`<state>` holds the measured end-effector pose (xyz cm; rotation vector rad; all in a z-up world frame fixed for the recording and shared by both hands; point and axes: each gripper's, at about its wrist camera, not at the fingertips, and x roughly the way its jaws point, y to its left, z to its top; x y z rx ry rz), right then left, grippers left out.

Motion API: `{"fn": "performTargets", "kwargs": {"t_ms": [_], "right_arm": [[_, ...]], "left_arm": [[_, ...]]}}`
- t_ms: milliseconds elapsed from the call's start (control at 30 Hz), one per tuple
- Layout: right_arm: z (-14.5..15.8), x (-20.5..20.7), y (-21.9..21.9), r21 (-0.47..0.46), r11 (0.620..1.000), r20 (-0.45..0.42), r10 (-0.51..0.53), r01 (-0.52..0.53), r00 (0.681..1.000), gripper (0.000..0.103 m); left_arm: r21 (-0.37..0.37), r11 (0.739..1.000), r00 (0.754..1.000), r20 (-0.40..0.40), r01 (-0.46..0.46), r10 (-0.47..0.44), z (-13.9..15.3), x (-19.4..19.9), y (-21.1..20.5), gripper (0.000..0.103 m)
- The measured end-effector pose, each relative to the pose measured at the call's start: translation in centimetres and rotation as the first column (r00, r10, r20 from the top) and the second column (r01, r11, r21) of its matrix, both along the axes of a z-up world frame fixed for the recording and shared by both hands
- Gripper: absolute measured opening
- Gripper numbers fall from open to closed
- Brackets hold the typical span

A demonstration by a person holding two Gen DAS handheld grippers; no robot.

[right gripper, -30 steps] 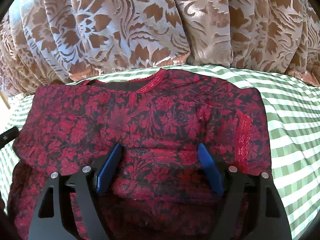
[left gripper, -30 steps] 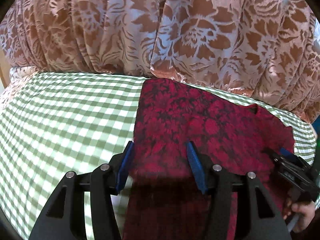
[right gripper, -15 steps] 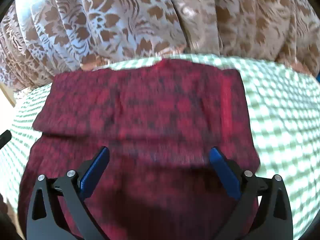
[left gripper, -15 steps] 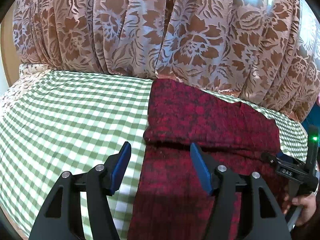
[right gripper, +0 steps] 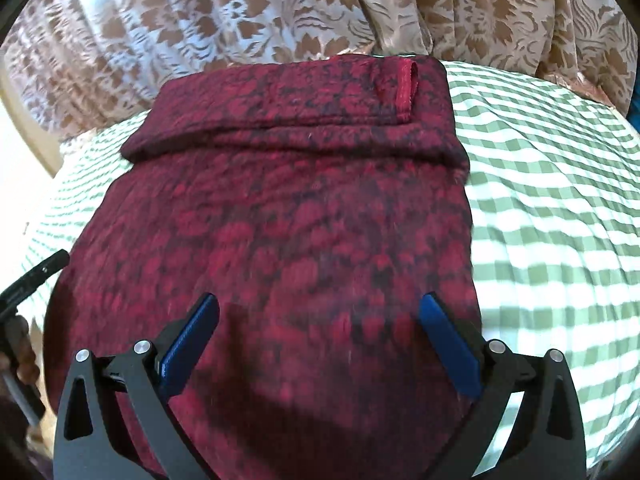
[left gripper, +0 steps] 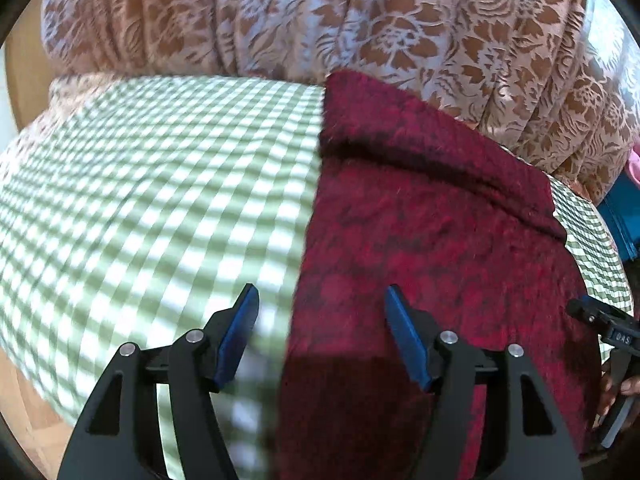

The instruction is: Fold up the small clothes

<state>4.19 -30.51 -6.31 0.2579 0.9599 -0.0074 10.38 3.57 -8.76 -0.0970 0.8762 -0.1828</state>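
A dark red floral garment [left gripper: 420, 220] [right gripper: 300, 220] lies flat on the green checked cloth. Its far end is folded back toward me into a band [right gripper: 300, 96], with a red trim strip [right gripper: 406, 84] on top. My left gripper [left gripper: 320, 294] hovers over the garment's left edge. Its jaws are opening, and no cloth is pinched between them. My right gripper [right gripper: 320, 300] stands open wide above the garment's near half and holds nothing. Each gripper's handle shows at the edge of the other view.
The green checked cloth [left gripper: 140, 200] [right gripper: 560, 200] covers a rounded surface that falls away at the left and near edges. A brown floral curtain [left gripper: 320, 20] [right gripper: 280, 8] hangs right behind the garment. Something blue [left gripper: 624, 220] stands at the far right.
Both grippers have let go of the folded-over top and drawn back toward the near end of the garment. Their jaws have widened. The fold now rests flat.
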Motion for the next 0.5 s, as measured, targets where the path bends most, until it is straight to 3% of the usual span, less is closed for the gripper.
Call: {"fn": "performTargets", "kwargs": {"t_ms": [267, 500], "right_arm": [[1.6, -5.9, -1.2, 0.025, 1.000, 0.049, 0.008, -0.010, 0.999, 0.099], [0.2, -11.2, -3.0, 0.128, 0.992, -0.008, -0.005, 0.006, 1.000, 0.095]], "left_arm": [[-0.020, 1.000, 0.999, -0.051, 0.010, -0.011, -1.0, -4.9, 3.0, 0.064], [-0.082, 0.995, 0.993, -0.096, 0.063, -0.070, -1.7, -7.9, 3.7, 0.064]]}}
